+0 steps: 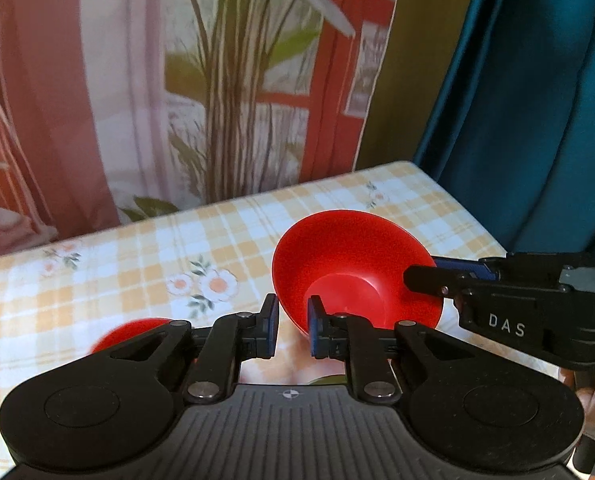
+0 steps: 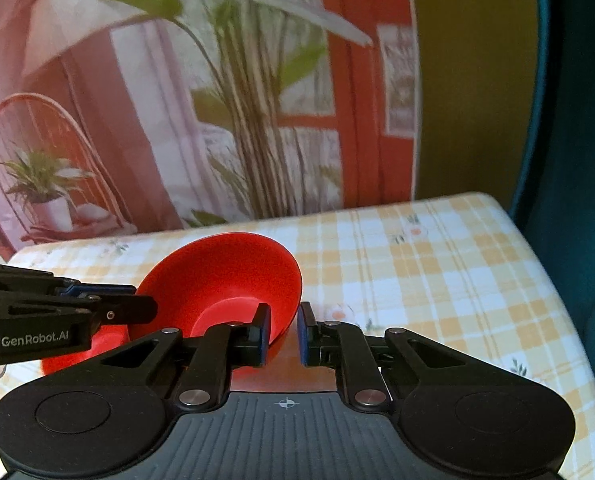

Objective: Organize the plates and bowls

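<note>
Together, left gripper (image 1: 293,326) and right gripper (image 2: 283,334) nearly closed, each pinching tilted red bowl's (image 1: 353,268) rim

Checked tablecloth (image 2: 437,280) lies bare rightward; second red dish (image 1: 129,334) blocks left.

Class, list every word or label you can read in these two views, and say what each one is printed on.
"DAS": white letters on the side of the right gripper, seen in the left wrist view.
"GenRobot.AI": white letters on the side of the left gripper, seen in the right wrist view.
No other text is readable.
</note>
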`<state>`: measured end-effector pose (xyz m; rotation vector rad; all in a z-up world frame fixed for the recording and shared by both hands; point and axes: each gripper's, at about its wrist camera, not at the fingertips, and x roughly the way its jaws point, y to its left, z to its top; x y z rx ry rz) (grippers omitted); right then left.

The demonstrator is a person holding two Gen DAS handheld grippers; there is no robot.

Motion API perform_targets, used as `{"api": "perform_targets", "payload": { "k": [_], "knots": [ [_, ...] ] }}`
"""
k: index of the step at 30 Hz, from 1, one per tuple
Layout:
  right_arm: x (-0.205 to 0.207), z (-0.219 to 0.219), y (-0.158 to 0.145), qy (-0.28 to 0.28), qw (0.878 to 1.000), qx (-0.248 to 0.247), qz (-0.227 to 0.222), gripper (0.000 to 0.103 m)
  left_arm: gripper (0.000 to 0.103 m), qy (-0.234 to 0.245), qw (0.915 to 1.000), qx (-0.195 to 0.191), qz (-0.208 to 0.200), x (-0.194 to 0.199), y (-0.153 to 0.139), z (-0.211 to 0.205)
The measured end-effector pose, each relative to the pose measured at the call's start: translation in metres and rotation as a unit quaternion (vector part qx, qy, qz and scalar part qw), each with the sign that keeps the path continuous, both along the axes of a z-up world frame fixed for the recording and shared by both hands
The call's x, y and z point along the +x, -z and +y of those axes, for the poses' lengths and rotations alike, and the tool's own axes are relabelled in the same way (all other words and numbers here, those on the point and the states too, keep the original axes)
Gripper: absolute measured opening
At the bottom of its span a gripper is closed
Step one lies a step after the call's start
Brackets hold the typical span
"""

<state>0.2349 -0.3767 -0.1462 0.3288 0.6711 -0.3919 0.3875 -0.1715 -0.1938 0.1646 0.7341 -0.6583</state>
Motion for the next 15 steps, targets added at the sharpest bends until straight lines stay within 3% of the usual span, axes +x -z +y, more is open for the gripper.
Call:
{"api": "perform_targets", "payload": {
  "k": [7,15],
  "knots": [
    [0.013,0.035,-0.017,-0.022,1.0,-0.005,-0.016,0.013,0.016,-0.022,0.9994,-0.006,-0.024,-0.011,-0.022,0.04],
    [0.038,0.075,-0.016,-0.053,0.999,-0.005,-0.012,0.013,0.016,-0.05,0.9981,-0.013,-0.034,-0.017,-0.028,0.087]
  ]
}}
